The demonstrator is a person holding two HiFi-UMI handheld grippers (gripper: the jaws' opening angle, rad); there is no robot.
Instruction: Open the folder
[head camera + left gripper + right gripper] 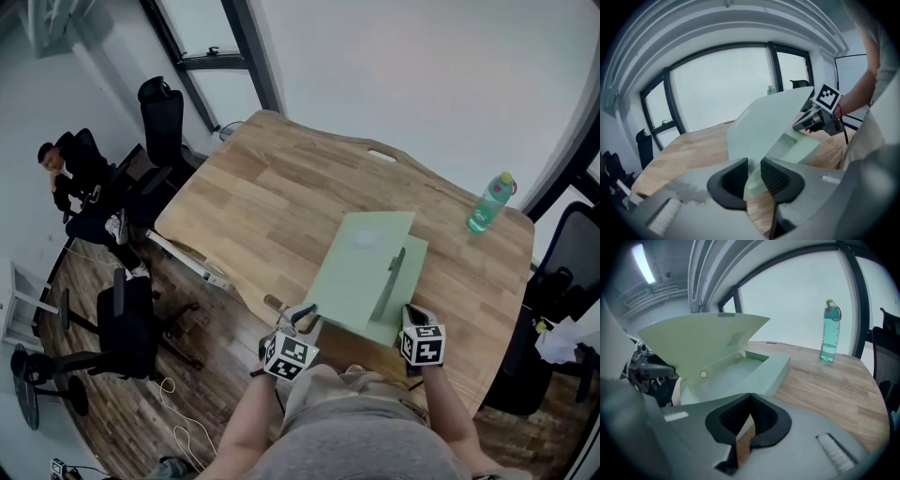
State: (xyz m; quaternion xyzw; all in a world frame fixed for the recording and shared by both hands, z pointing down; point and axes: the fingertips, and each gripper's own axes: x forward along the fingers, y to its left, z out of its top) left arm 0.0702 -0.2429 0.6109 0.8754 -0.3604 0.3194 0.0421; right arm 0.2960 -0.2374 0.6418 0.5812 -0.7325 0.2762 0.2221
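Folder (370,272) lid clamped in left gripper (754,165); right gripper (750,399) closed, empty; only head view shows seated person (70,173).

- L gripper (753,176): jaws narrow, pinched on near corner of raised folder cover (764,126). Points fwd & down.
- L cube (288,354): marker face up toward head cam.
- L forearm (246,427): bare, reaching fwd from torso.
- R gripper (749,414): jaws together at tips, angled down by near R corner of folder base (761,373). Can't tell if anything is nipped.
- R cube (422,344): marker face up.
- R forearm (452,412): bare, approx. parallel w/ L.
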